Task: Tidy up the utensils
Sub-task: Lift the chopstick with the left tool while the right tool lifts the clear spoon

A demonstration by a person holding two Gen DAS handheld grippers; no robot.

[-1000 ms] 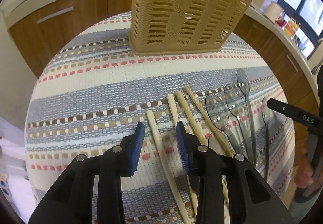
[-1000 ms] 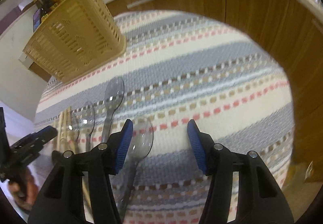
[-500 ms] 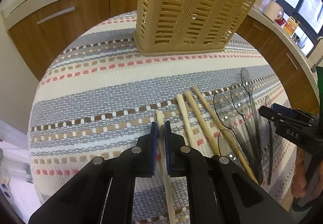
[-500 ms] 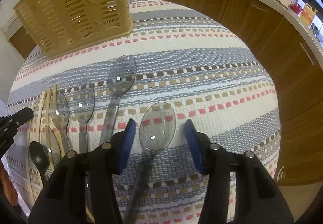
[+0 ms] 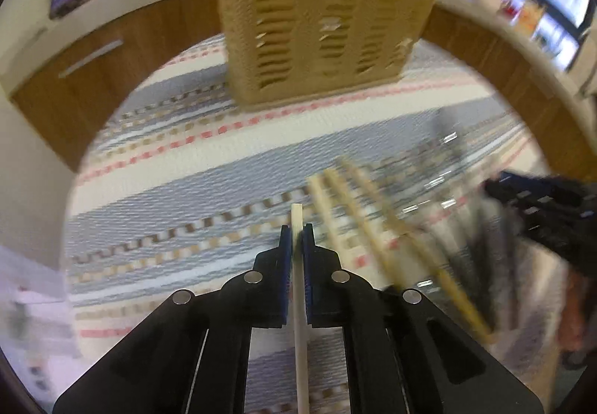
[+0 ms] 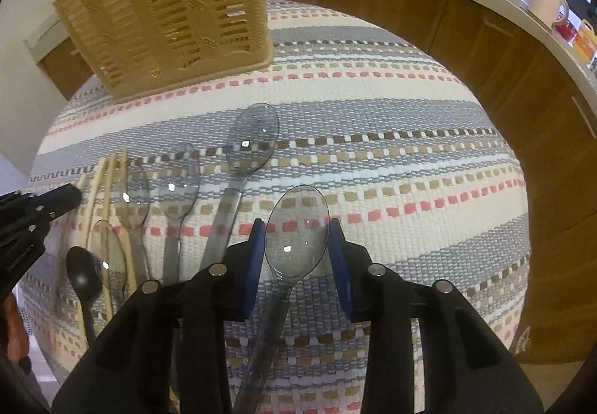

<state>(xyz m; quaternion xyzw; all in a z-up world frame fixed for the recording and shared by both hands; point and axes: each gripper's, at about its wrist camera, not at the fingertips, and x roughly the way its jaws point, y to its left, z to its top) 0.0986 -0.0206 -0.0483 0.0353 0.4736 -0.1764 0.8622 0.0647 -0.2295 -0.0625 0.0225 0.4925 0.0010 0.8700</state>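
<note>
Left tongs (image 5: 297, 238) are shown closed on a pale chopstick (image 5: 299, 302), pinched near its far tip, with the shaft running back between the blue pads; whether the stick is clear of the striped cloth (image 5: 186, 190) cannot be judged, as this view is blurred. Right tongs (image 6: 297, 253) are shown spread around the bowl of a clear spoon (image 6: 294, 238) lying on the surface, the pads beside the bowl's edges but not evidently pressing. The slatted basket (image 6: 168, 14) stands upright beyond both. For a clean transfer, the chopstick is best kept aligned with the pads, raised above the basket rim, then tipped end-down. The spoon would be better gripped at its handle than across the slippery bowl.
</note>
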